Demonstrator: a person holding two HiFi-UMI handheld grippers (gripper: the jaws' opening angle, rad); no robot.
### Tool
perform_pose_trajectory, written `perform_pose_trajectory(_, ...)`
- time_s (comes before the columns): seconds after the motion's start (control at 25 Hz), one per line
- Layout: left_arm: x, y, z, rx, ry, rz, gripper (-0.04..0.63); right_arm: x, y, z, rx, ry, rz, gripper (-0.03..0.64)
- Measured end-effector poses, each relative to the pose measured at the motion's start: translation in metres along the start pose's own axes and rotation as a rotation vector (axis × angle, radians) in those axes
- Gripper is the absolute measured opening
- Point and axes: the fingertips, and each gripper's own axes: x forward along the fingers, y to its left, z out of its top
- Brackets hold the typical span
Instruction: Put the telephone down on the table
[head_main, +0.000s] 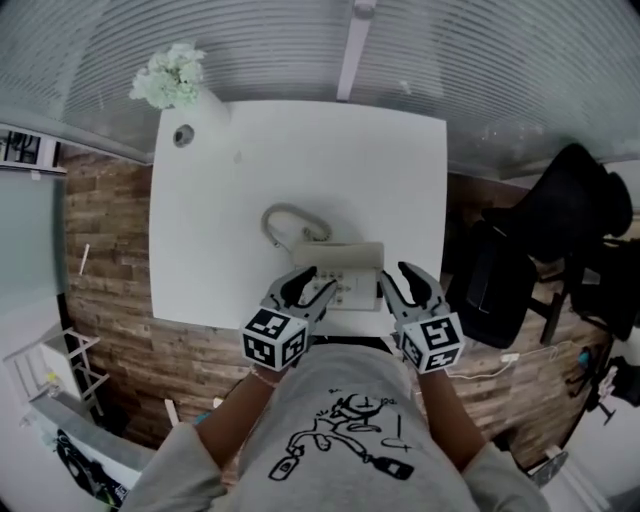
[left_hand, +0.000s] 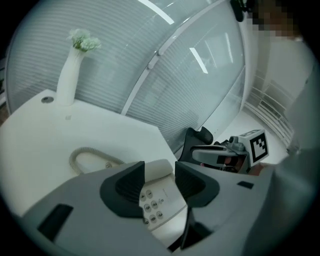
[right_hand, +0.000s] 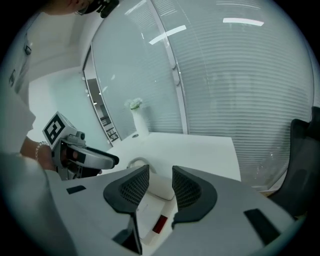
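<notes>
Telephone (head_main: 338, 265) lies flat on the white desk (head_main: 300, 160) near its front edge, its coiled cord (head_main: 285, 218) looped behind it. Left gripper (head_main: 312, 283) and right gripper (head_main: 397, 276) hover at its two ends, fingers (left_hand: 122, 187) partly apart and gripping nothing.

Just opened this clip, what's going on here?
A person holds a gripper in each hand over a white table. The telephone lies flat near the table's front edge, with its coiled cord looped behind it. The left gripper and right gripper hang at either side of the telephone, jaws apart, and neither presses on it. The telephone looks already set down. A vase of flowers stands at the far left corner.
</notes>
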Motion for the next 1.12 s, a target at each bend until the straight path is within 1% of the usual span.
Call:
perform_pose_trajectory(0.12,-0.011,-0.025,0.034,0.108,-0.098,-0.033,0.135,-0.012,0.018,0.028,-0.036,-0.060,0.022,0.135)
perform_pose_trajectory(0.24,-0.027,-0.046,0.065,0.170,-0.187,-0.063,0.076,-0.025,0.035,0.056,-0.056,-0.102,0.037,0.088)
perform_pose_trajectory(0.36,-0.044,-0.065,0.092,0.228,-0.255,-0.087,0.029,-0.040,0.049,0.086,-0.075,-0.159,0.050,0.067)
perform_pose_trajectory(0.48,-0.061,-0.086,0.114,0.289,-0.298,-0.116,0.014,-0.058,0.064,0.114,-0.098,-0.212,0.065,0.062)
perform_pose_trajectory(0.72,-0.098,-0.127,0.155,0.354,-0.392,-0.148,0.003,-0.089,0.092,0.158,-0.167,-0.274,0.118,0.054)
perform_pose_trajectory(0.92,-0.122,-0.160,0.175,0.384,-0.423,-0.177,0.002,-0.116,0.110,0.188,-0.196,-0.348,0.164,0.049)
perform_pose_trajectory(1.04,-0.133,-0.177,0.187,0.389,-0.466,-0.197,0.002,-0.128,0.121,0.207,-0.232,-0.389,0.186,0.048)
perform_pose_trajectory(1.12,-0.138,-0.185,0.191,0.396,-0.481,-0.202,0.002,-0.133,0.124,0.216,-0.237,-0.409,0.193,0.045)
